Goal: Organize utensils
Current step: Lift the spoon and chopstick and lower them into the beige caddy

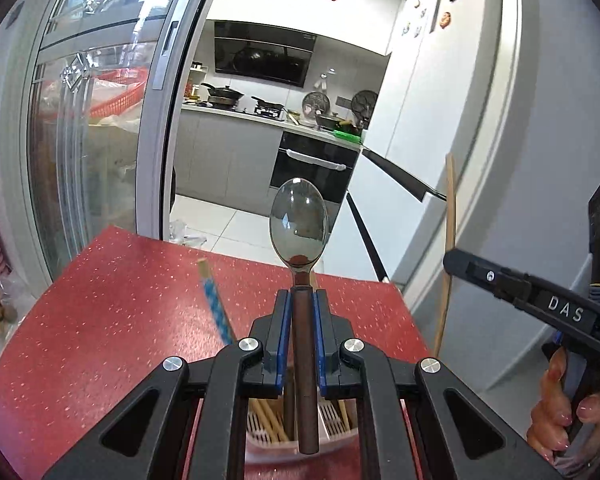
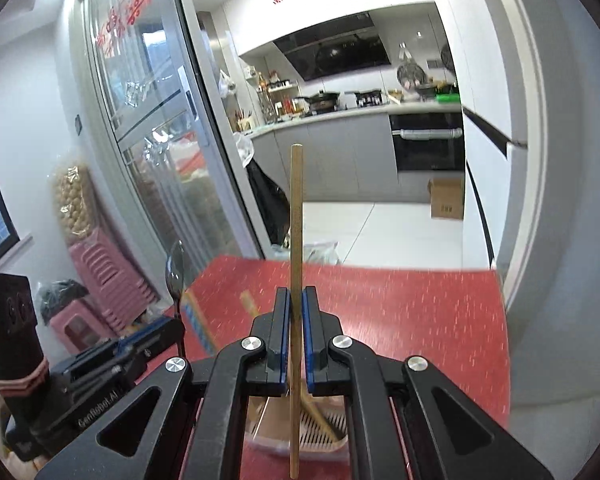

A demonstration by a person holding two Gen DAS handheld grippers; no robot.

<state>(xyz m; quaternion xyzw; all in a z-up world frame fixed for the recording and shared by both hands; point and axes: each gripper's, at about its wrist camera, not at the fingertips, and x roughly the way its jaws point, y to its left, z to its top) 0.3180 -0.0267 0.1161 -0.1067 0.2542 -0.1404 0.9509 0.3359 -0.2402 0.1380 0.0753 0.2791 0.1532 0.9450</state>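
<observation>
Left gripper [image 1: 300, 308], at the lower centre of its frame, is clenched on a spoon [image 1: 299, 224], its blue-lined fingers pressing the dark brown handle from both sides. The spoon stands upright, its shiny oval metal bowl at the frame's centre, handle end pointing down toward a pale slotted utensil holder [image 1: 332, 438] at the bottom edge. Wooden chopsticks already lean inside that holder.

Right gripper [image 2: 296, 304], lower centre of its own frame, is clamped on a single chopstick [image 2: 296, 208], a thin, straight, pale wooden stick held upright. Its lower end hangs over the same holder [image 2: 320, 432], where a ridged, grid-like base shows.

Beneath both lies a red table [image 1: 112, 304] flecked with pale specks. A blue-patterned chopstick [image 1: 216, 304] lies on it, left of centre.

The step in hand appears to be dropping utensils into the holder. Next, each tool likely needs lowering straight down, then releasing once its tip is inside the rim.
</observation>
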